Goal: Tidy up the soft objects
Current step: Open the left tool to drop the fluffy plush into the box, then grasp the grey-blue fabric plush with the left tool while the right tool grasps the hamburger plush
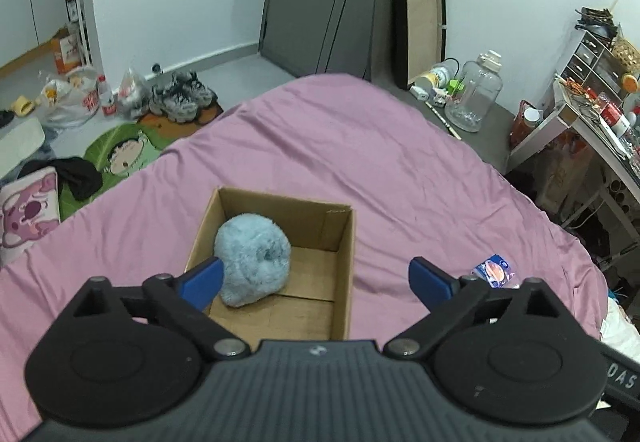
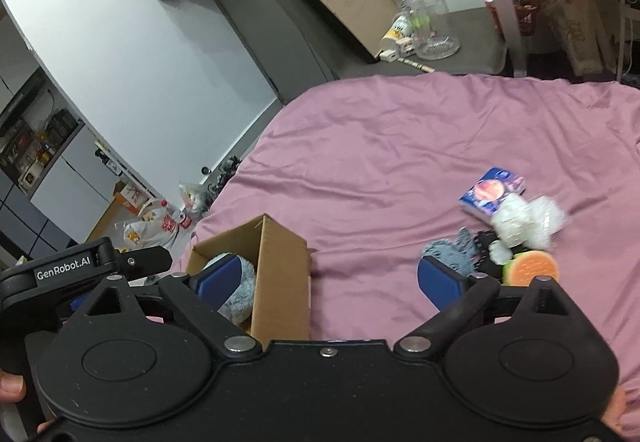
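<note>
An open cardboard box [image 1: 340, 242] stands on the pink bed, also in the right wrist view [image 2: 280, 266]. A light blue fluffy plush [image 1: 254, 264] lies inside it at the left [image 2: 240, 302]. My left gripper [image 1: 316, 282] is open and empty above the box, its left fingertip beside the plush. My right gripper [image 2: 328, 282] is open and empty, just right of the box. To its right lie a grey-blue plush [image 2: 454, 254], a white plush [image 2: 524, 220], an orange burger toy [image 2: 530, 268] and a small blue packet [image 2: 492, 192].
The pink bed sheet [image 1: 360, 146] spreads wide around the box. The blue packet [image 1: 494, 270] lies right of the left gripper. Shoes, bags and a green mat lie on the floor at left. A large clear jar [image 1: 474, 94] and a cluttered desk stand at right.
</note>
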Demonstrator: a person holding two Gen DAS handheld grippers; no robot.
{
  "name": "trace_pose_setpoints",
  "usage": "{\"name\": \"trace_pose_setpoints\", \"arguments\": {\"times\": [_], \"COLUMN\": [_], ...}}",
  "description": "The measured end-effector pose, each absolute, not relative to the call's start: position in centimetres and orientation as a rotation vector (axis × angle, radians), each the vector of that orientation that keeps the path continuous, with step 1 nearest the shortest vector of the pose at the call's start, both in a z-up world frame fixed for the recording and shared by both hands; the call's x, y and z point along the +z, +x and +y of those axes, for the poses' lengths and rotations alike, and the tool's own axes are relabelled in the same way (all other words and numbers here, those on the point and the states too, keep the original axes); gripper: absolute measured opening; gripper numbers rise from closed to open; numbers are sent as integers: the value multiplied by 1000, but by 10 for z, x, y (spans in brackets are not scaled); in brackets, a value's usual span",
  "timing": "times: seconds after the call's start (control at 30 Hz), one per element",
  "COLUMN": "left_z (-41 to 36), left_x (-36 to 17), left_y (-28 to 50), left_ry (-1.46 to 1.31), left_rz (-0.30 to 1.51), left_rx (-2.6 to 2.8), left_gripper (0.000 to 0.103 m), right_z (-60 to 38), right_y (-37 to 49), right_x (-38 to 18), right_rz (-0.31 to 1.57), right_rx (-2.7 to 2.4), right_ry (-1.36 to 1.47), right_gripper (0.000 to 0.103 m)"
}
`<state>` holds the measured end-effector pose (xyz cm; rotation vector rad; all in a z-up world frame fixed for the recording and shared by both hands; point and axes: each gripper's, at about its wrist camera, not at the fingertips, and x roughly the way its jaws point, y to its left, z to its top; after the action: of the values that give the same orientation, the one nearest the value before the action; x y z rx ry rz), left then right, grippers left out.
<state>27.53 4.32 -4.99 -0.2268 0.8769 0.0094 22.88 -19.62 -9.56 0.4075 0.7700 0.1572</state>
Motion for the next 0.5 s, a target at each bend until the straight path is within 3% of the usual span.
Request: {"name": "trace_pose_setpoints", "arguments": {"times": [0.5], "left_z": [-15], "left_x": [-30], "left_y": [249], "left_ry": [-197], "left_rz": [775], "left_rx": [-61], "left_gripper": [103], "right_z": [-259], "right_y": [197], "right_x": [-85], "right_rz": [716], "right_rx": [141], "right_ry": [410], "right_gripper": [103]}}
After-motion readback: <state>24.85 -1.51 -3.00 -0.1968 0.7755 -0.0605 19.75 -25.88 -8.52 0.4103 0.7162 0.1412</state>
